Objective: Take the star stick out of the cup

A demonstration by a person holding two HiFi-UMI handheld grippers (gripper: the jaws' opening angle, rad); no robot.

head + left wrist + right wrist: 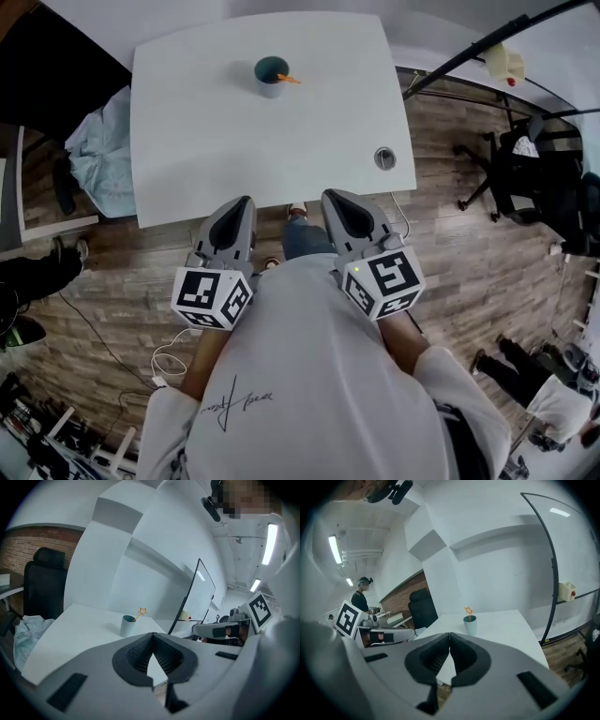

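At the table's [187,141] near edge, on the left, the left gripper [246,201] is held low and aimed across the top, its jaws brought together at the tips with nothing between them. Further along, well apart from both grippers and near the far edge, the cup [271,75] is stood upright, and the star stick [289,80] is leaned inside it so that the star end is left clear above the rim on the right, where a pinch can be made. On the right, the right gripper [329,195] is carried beside the left one and pointed the same way, its jaws likewise closed and empty. The reach is judged barely begun, and one pair of jaws must be parted before the stick can be taken.
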